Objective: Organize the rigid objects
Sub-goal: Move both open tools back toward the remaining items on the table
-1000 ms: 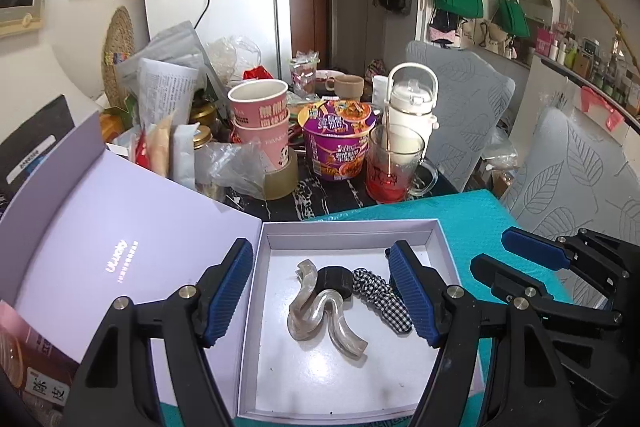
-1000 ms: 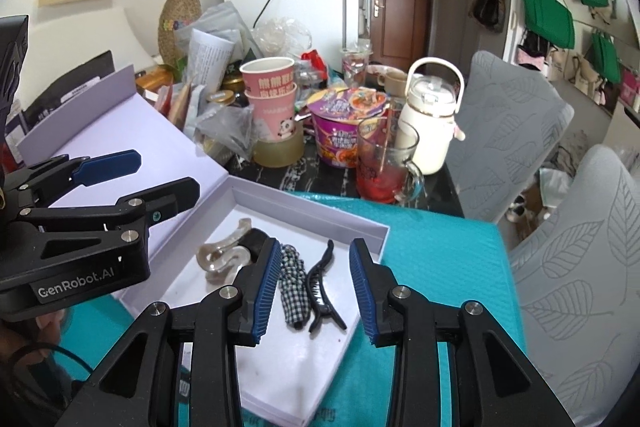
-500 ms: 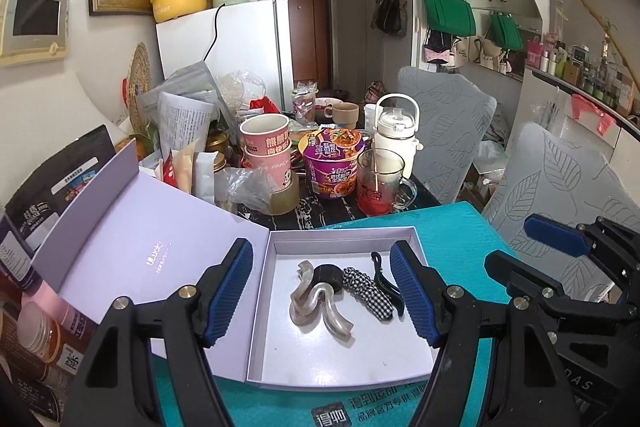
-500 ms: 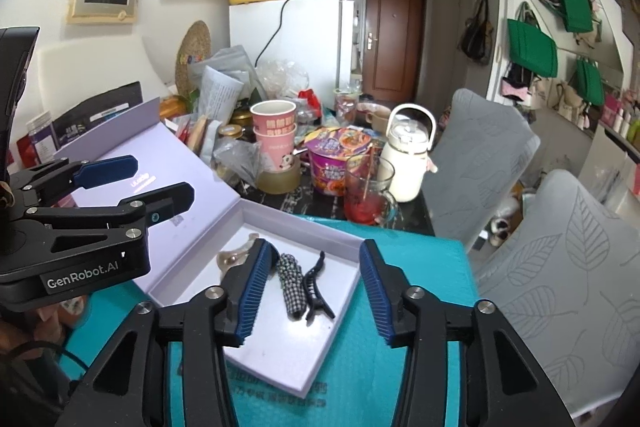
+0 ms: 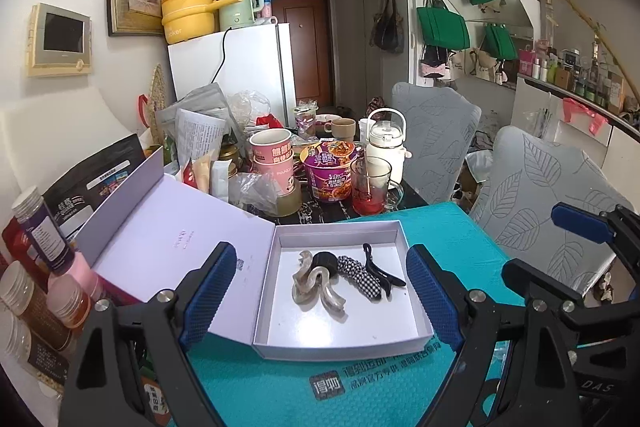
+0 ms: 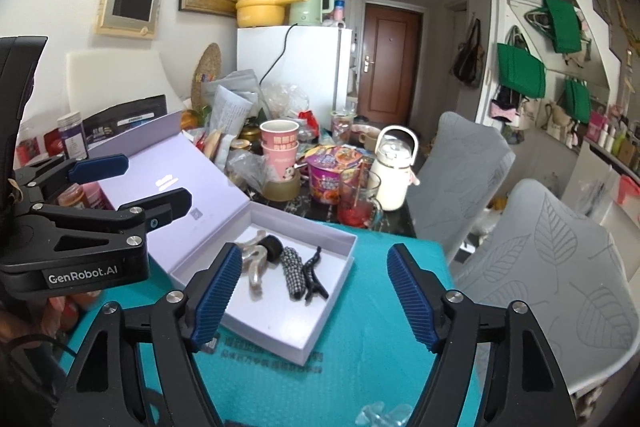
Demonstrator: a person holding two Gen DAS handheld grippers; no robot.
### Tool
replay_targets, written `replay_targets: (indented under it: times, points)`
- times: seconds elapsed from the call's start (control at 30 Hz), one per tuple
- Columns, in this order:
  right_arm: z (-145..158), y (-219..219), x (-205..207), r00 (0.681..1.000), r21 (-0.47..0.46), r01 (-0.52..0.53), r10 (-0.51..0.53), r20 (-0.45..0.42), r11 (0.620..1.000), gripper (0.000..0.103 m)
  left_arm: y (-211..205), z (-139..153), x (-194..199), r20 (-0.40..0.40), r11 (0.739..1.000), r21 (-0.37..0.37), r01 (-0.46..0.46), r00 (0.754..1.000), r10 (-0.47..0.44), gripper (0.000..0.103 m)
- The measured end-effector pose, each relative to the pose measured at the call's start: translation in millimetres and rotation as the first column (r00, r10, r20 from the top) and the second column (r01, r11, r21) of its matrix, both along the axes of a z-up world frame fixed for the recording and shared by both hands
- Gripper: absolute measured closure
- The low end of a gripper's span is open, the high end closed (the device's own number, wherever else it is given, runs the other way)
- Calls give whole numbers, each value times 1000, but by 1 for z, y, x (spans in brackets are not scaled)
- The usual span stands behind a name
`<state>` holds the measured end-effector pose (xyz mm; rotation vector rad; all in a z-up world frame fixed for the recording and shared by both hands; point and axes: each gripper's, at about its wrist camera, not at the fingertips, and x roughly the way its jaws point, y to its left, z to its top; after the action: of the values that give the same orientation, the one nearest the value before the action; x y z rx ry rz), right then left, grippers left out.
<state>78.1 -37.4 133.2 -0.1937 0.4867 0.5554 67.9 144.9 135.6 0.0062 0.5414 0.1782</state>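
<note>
Left tongs (image 5: 320,297): spread wide, holding nothing, raised above the near side of the box. Right tongs (image 6: 316,297): likewise wide and unladen, over the box's right rim.

Lavender gift box (image 5: 400,235): open, lid (image 5: 168,235) laid back to the left; bare floor toward the near wall.

Contents, touching in a row at the back: pearly wavy hair clip (image 5: 316,285), black hair tie (image 5: 324,261), checked scrunchie (image 5: 358,277), black claw clip (image 5: 380,273).

Teal mat (image 6: 360,339) covers the counter (Chinese print at its near edge). Behind the box: purple noodle cup (image 5: 330,171), pink cups (image 5: 272,157), white kettle (image 5: 386,147).

Writing: "GenRobot.AI" on the left tool.
</note>
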Motion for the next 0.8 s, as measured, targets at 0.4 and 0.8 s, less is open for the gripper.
replay_targets:
  times: [0.4, 0.8]
  points:
    - [-11, -27, -45, 1000, 8, 13, -13, -1, 1000, 21, -21, -11, -45, -13, 999, 21, 44, 999, -43, 15]
    - [-37, -46, -78, 998, 18, 32, -31, -46, 999, 21, -38, -28, -75, -31, 997, -3, 78, 996, -79, 15]
